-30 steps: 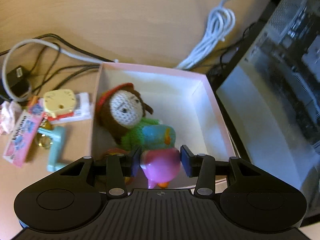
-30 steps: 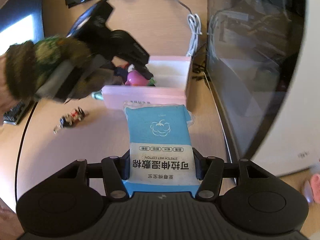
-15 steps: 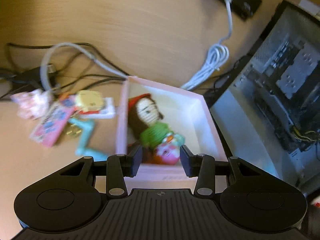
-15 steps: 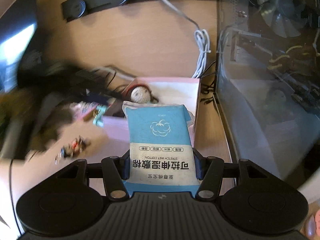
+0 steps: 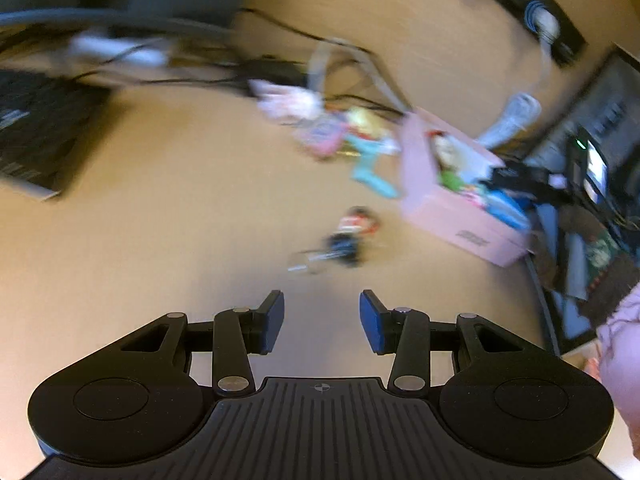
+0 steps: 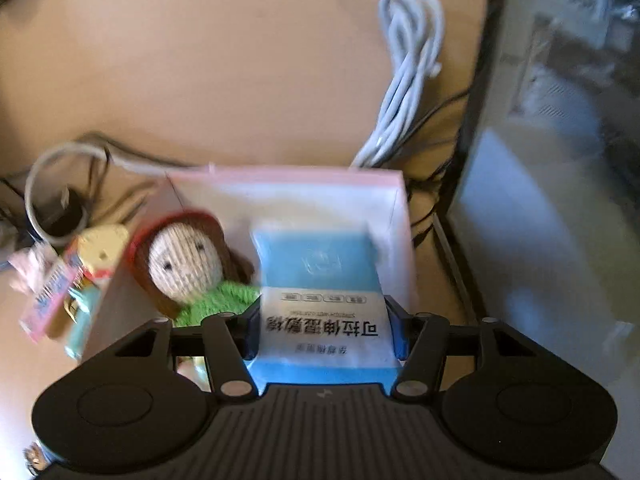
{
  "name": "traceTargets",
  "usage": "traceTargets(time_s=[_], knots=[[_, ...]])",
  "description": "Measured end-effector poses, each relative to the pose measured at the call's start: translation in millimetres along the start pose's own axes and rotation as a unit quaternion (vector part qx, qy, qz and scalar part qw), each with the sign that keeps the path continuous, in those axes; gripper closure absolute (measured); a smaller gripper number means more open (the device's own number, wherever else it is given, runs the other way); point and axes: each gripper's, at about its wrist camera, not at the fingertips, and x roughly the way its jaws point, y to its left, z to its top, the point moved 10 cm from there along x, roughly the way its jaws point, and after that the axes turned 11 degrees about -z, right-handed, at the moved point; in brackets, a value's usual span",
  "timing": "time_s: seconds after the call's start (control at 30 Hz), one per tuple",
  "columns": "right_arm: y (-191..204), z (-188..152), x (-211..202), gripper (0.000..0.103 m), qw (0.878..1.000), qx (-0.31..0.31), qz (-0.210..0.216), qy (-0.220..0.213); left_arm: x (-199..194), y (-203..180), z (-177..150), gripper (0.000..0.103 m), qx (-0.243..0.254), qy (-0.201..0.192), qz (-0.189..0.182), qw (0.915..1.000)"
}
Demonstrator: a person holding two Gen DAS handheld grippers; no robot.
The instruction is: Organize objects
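My right gripper (image 6: 322,326) is shut on a blue and white wet-cotton packet (image 6: 320,292) and holds it over the pink box (image 6: 288,178), beside a crocheted doll (image 6: 184,268) lying inside. My left gripper (image 5: 321,320) is open and empty above the bare desk, well back from the pink box (image 5: 460,220). A small keychain figure (image 5: 344,240) lies on the desk ahead of it. The doll (image 5: 444,156) and the blue packet (image 5: 506,208) show in the box in the blurred left wrist view.
Left of the box lie a pink packet (image 6: 46,300), a yellow item (image 6: 102,250), a teal item (image 5: 370,168) and tangled cables (image 6: 60,184). A coiled white cable (image 6: 408,64) lies behind it. A computer case (image 6: 560,160) stands right. A black keyboard (image 5: 36,136) is far left.
My left gripper let go of the pink toy in the box and drew back far over the desk. My right gripper moved forward with the packet to above the box.
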Motion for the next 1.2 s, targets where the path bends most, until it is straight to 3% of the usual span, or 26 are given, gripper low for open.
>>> traceTargets(time_s=[0.07, 0.2, 0.27, 0.43, 0.53, 0.63, 0.73, 0.9, 0.97, 1.2], knots=[[1, -4, 0, 0.034, 1.0, 0.011, 0.018, 0.004, -15, 21, -2, 0.058, -0.025, -0.013, 0.016, 0.9995], [-6, -8, -17, 0.033, 0.999, 0.026, 0.044, -0.013, -25, 46, -4, 0.058, -0.057, -0.031, 0.027, 0.9976], [-4, -16, -22, 0.046, 0.999, -0.009, 0.025, -0.028, -21, 48, -4, 0.058, -0.058, -0.03, 0.024, 0.9975], [6, -33, -32, 0.054, 0.99, -0.113, -0.036, -0.082, -8, 35, 3, 0.058, -0.038, -0.024, 0.005, 0.999], [4, -38, -35, 0.055, 0.994, -0.082, -0.01, -0.075, 6, 25, 5, 0.058, -0.024, -0.014, -0.003, 0.9996], [-1, -40, -27, 0.055, 0.996, -0.052, 0.009, -0.07, 23, 8, 6, 0.058, 0.009, 0.004, -0.007, 0.9999], [-5, -37, -28, 0.055, 0.997, -0.045, 0.02, -0.066, 36, -15, 8, 0.058, 0.074, 0.02, -0.008, 0.997], [-18, -39, -77, 0.05, 0.993, -0.026, 0.042, -0.108, 63, -53, 18, 0.057, 0.184, 0.035, -0.011, 0.9822], [-21, -49, -101, 0.038, 0.99, -0.027, 0.049, -0.127, 82, -58, 26, 0.057, 0.204, 0.043, 0.0, 0.978], [-7, -107, -149, 0.031, 0.986, -0.064, 0.085, -0.127, 140, -51, 34, 0.057, 0.236, 0.096, 0.036, 0.9664]])
